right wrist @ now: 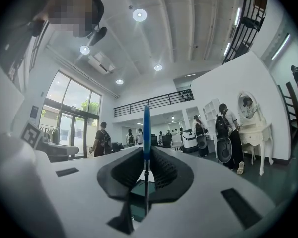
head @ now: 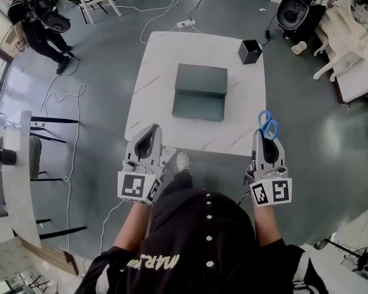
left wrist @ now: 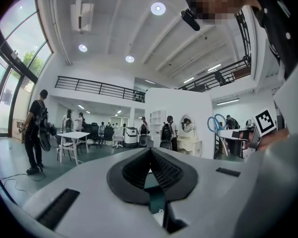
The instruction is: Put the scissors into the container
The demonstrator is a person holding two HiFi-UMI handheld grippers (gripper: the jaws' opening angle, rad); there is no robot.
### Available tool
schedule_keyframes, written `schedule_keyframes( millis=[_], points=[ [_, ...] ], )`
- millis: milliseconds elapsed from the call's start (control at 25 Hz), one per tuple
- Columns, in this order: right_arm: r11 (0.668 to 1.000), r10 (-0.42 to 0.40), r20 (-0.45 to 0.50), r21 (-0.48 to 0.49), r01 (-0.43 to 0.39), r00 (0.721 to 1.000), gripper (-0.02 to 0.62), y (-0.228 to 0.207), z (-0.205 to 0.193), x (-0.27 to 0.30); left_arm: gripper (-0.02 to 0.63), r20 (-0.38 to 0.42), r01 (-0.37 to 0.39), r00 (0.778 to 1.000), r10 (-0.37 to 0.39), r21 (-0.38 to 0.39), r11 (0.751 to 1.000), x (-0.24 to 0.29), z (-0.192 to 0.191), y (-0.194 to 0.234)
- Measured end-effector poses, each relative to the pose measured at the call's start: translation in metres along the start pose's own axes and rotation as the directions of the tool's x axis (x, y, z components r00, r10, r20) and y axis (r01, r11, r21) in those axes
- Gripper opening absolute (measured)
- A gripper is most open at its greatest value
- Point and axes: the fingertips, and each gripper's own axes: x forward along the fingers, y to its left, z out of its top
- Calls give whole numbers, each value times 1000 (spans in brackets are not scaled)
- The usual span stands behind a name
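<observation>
Two grippers were held close before the person's body. The right gripper [head: 269, 141] had its fingers clenched on the scissors [head: 267, 125], which stood edge-on between them with the blue handles poking out past the tips. The left gripper [head: 148, 135] had its fingers pressed together, nothing between them. Just beyond both lay the white worktop [head: 159, 72], with a dark green box [head: 200, 90] ahead, between the two pairs of fingers. Farthest ahead of the right fingers, slightly to their left, stood the black container [head: 250, 51], well apart from the scissors.
</observation>
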Motion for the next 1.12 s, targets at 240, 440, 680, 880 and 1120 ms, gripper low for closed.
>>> schedule_keyframes(
  millis=[240, 440, 680, 880, 1120],
  points=[
    [1000, -24, -2, -10, 24, 1000, 51, -7, 2, 41, 25, -7, 38, 999, -38, -18, 999, 43, 0, 20],
    [998, -61, -4, -6, 61, 998, 51, -14, 0, 66, 25, -5, 74, 997, -75, -17, 997, 72, 5, 37],
    [996, -87, -4, -1, 87, 996, 51, -12, -5, 97, 25, -15, 113, 993, -113, -28, 993, 94, 8, 52],
    [996, -92, 8, -14, 92, 996, 51, -6, -5, 124, 25, -24, 154, 988, -155, -35, 987, 110, 4, 60],
    [996, -80, -16, -28, 80, 997, 52, -8, -9, 138, 25, -48, 164, 985, -166, -42, 986, 129, 0, 67]
  ],
)
